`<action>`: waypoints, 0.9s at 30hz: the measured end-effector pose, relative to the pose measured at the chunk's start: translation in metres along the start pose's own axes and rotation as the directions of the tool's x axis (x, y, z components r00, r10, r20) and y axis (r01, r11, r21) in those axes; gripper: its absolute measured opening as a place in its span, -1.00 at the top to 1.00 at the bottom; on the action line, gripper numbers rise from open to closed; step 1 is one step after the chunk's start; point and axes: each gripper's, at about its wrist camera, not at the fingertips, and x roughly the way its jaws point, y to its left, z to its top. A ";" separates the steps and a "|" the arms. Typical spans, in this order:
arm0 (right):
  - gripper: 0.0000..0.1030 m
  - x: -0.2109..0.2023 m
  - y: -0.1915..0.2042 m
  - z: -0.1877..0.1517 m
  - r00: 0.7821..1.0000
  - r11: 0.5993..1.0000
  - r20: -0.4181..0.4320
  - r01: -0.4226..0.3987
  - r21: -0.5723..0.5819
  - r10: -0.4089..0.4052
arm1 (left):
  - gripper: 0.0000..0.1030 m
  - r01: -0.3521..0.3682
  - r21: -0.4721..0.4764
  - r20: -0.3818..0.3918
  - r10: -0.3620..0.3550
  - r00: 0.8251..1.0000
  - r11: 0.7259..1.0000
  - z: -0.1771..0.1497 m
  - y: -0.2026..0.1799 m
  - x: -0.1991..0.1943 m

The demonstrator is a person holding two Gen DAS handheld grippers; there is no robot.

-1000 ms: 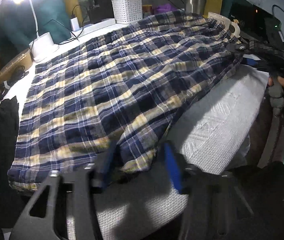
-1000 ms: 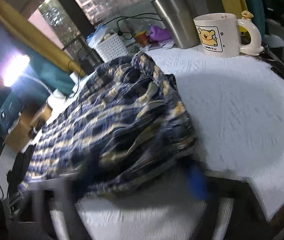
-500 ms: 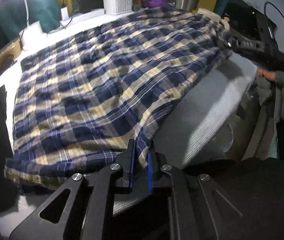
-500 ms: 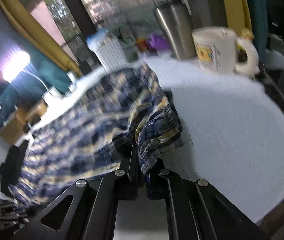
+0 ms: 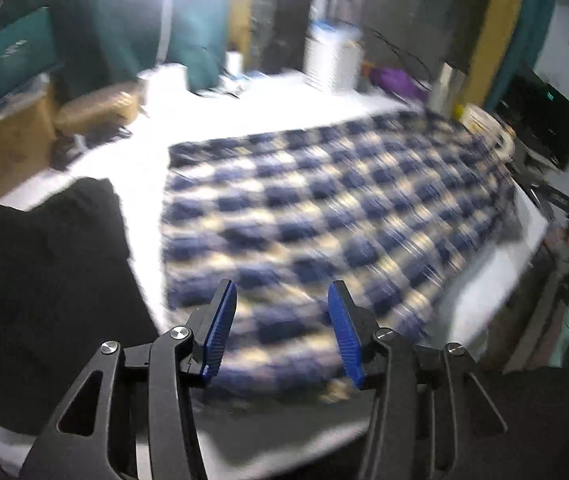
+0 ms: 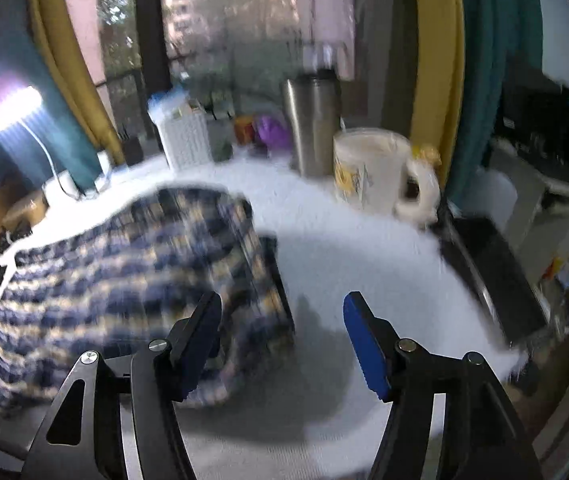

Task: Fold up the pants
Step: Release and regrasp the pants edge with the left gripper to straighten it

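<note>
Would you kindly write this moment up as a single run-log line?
step: fold released | left gripper: jaws opening, nothing between | right gripper: jaws opening, nothing between | plaid pants: folded, flat on white table cover

The plaid pants [image 5: 324, 216] are looking like soft woven cloth, matt, in blue and cream checks. The table cover [image 6: 364, 264] under them is showing a white, nubbly textile weave — rough rather than smooth. The tumbler [image 6: 312, 128] is gleaming as brushed metal, and the mug [image 6: 372, 168] is shining like glazed ceramic. The basket [image 6: 184, 140] is reading as white moulded plastic. The left gripper [image 5: 280, 332] is showing matt black arms, ribbed blue pads [image 5: 220, 328] — and bright metal screws.
</note>
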 end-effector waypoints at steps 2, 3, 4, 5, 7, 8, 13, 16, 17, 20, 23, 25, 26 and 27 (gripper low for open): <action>-0.14 0.006 0.010 0.013 1.000 0.999 0.016 -0.022 -0.040 0.022 | 0.08 -0.046 -0.023 0.013 0.046 0.999 0.999 0.009 0.019 0.008; 0.01 0.013 0.017 0.020 0.999 0.997 0.016 -0.034 -0.067 0.035 | 0.08 -0.066 -0.031 0.008 0.067 0.998 0.997 0.014 0.027 0.014; 0.06 0.020 0.021 0.024 0.999 0.996 0.011 -0.044 -0.080 0.045 | 0.08 -0.086 -0.043 0.009 0.087 0.996 0.995 0.020 0.037 0.022; 0.13 0.030 0.028 0.029 0.998 0.995 -0.001 -0.056 -0.086 0.056 | 0.08 -0.090 -0.050 0.012 0.091 0.996 0.995 0.023 0.044 0.026; 0.32 0.054 0.039 0.039 0.996 0.992 -0.032 -0.088 -0.090 0.086 | 0.08 -0.100 -0.069 0.012 0.101 0.995 0.993 0.033 0.057 0.037; 0.41 0.064 0.042 0.041 0.995 0.991 -0.054 -0.094 -0.092 0.089 | 0.08 -0.102 -0.075 0.016 0.103 0.995 0.992 0.037 0.062 0.043; 0.47 0.113 0.055 0.054 0.989 0.988 -0.132 -0.087 -0.129 0.070 | 0.08 -0.118 -0.061 -0.003 0.118 0.993 0.991 0.058 0.078 0.070; 0.47 0.136 0.051 0.064 0.986 0.991 -0.162 -0.070 -0.114 0.051 | 0.08 -0.108 -0.043 -0.016 0.107 0.994 0.993 0.070 0.082 0.088; 0.47 0.143 0.049 0.066 0.984 0.992 -0.174 -0.067 -0.107 0.047 | 0.08 -0.110 -0.039 -0.022 0.109 0.994 0.993 0.073 0.083 0.095; 0.46 0.163 0.044 0.068 0.976 0.996 -0.214 -0.054 -0.076 0.037 | 0.08 -0.121 -0.028 -0.048 0.120 0.992 0.992 0.084 0.088 0.117; 0.46 0.176 0.047 0.065 0.970 0.995 -0.244 -0.038 -0.090 0.015 | 0.08 -0.147 -0.005 -0.076 0.146 0.986 0.989 0.091 0.091 0.136; 0.46 0.177 0.050 0.066 0.970 0.995 -0.241 -0.030 -0.091 0.007 | 0.07 -0.170 0.007 -0.093 0.170 0.981 0.985 0.094 0.094 0.146; 0.46 0.177 0.050 0.066 0.970 0.995 -0.242 -0.030 -0.090 0.008 | 0.08 -0.160 0.002 -0.080 0.159 0.984 0.987 0.096 0.097 0.148; 0.46 0.176 0.049 0.066 0.970 0.996 -0.241 -0.032 -0.086 0.011 | 0.07 -0.156 -0.001 -0.080 0.155 0.985 0.988 0.098 0.099 0.150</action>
